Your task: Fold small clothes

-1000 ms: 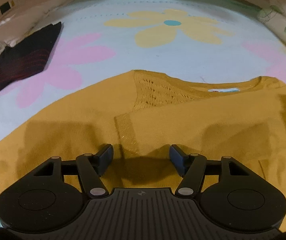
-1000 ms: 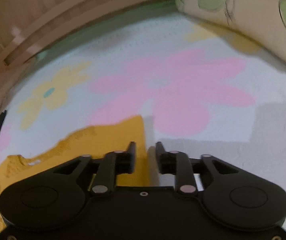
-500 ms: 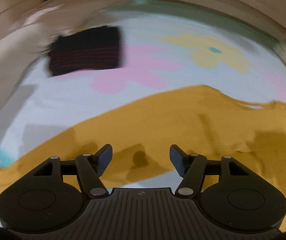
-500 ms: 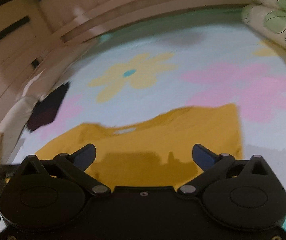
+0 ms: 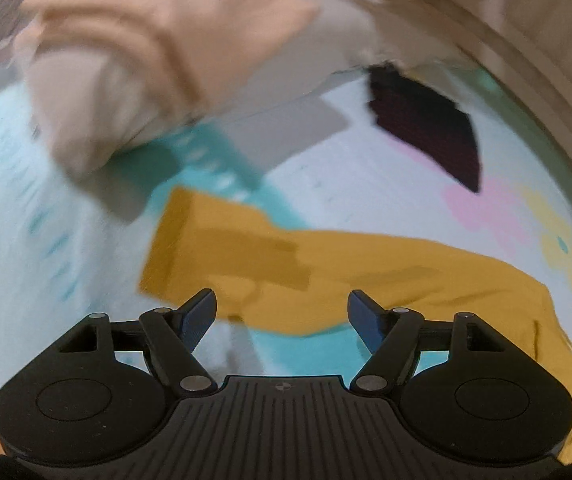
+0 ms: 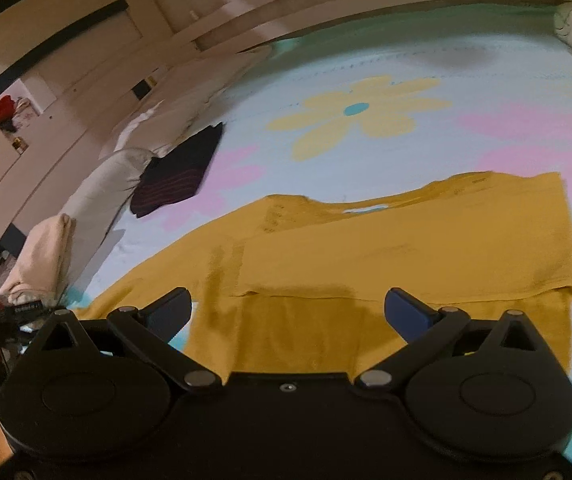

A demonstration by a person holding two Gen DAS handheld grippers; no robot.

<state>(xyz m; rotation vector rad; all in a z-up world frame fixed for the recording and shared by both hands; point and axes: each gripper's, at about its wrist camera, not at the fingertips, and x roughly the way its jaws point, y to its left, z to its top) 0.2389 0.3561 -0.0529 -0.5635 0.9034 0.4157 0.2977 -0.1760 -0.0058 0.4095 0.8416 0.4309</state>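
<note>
Pale blue bedding (image 6: pixel 426 64) printed with big yellow and pink flowers covers the bed, and on it lies a mustard sweater (image 6: pixel 386 248), partly folded, one side turned in over the body. Nearest the right wrist camera, the right gripper (image 6: pixel 288 312) hangs over the sweater's lower hem with its jaws spread wide and nothing between them. The left gripper (image 5: pixel 282 316) hangs above the sweater's outstretched sleeve (image 5: pixel 222 248); its jaws have just been opening and hold nothing. Farther off, a dark folded garment (image 6: pixel 178 172) with reddish stripes lies near the bed's edge, beside a heap of cream cloth (image 5: pixel 138 52), blurred in the left view.
</note>
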